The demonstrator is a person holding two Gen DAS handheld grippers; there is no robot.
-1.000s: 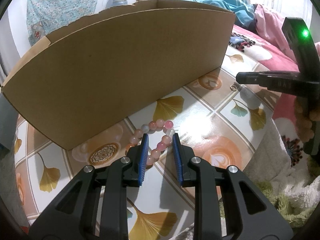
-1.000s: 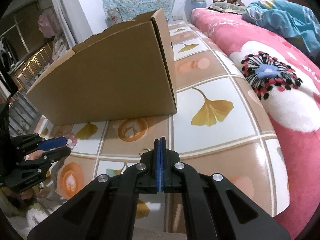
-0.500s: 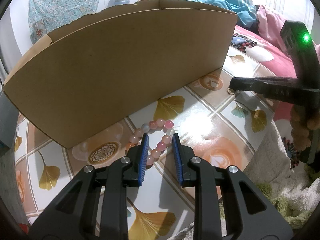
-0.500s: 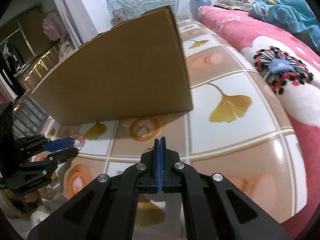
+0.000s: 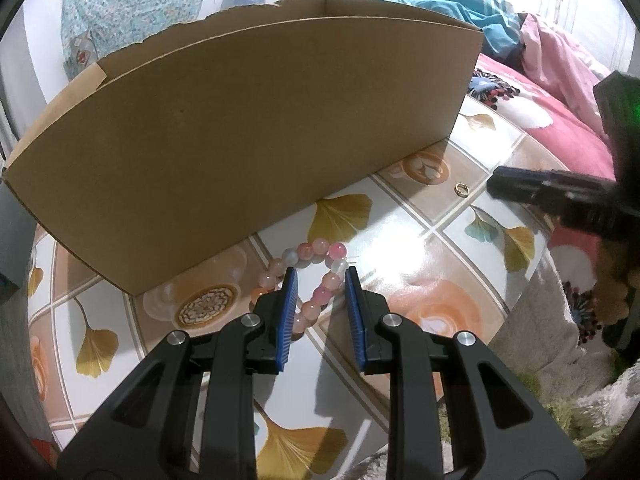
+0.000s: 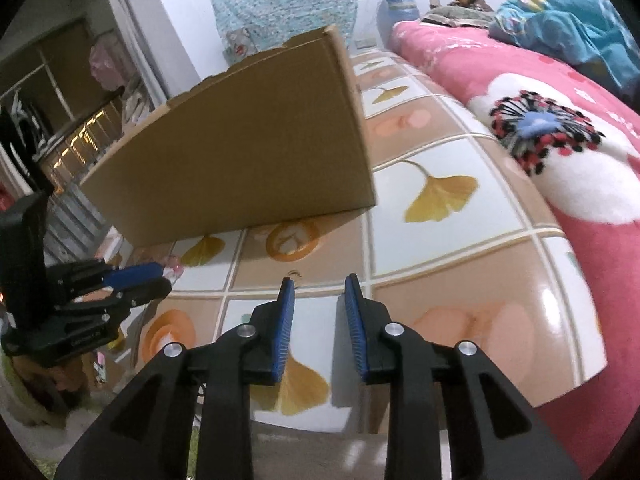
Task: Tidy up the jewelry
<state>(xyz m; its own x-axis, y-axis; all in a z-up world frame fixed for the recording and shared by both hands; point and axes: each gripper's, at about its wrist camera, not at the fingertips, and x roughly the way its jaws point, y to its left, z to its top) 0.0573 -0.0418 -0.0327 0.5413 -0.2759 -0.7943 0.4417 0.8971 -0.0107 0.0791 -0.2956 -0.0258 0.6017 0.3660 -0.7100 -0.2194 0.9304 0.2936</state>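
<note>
A pink and white bead bracelet [image 5: 316, 254] lies on the patterned table in front of a large cardboard box [image 5: 248, 128]. My left gripper [image 5: 319, 276] is open, its fingers either side of the bracelet's near right strand. A small gold ring [image 5: 461, 189] lies on the table to the right, near the box corner. My right gripper [image 6: 319, 282] is open just above the table; the ring [image 6: 295, 275] shows as a small blur by its left fingertip. In the left wrist view the right gripper [image 5: 560, 196] sits just right of the ring. The left gripper [image 6: 132, 280] also shows in the right wrist view.
The box [image 6: 248, 148] stands on the tiled table [image 5: 420, 240] and blocks the far side. A bed with a pink floral blanket [image 6: 560, 128] lies along the table's right. A fluffy rug [image 5: 560, 420] lies below the table's near edge.
My right gripper has opened and moved forward toward the small ring. My left gripper has stayed open around the bracelet, barely moving.
</note>
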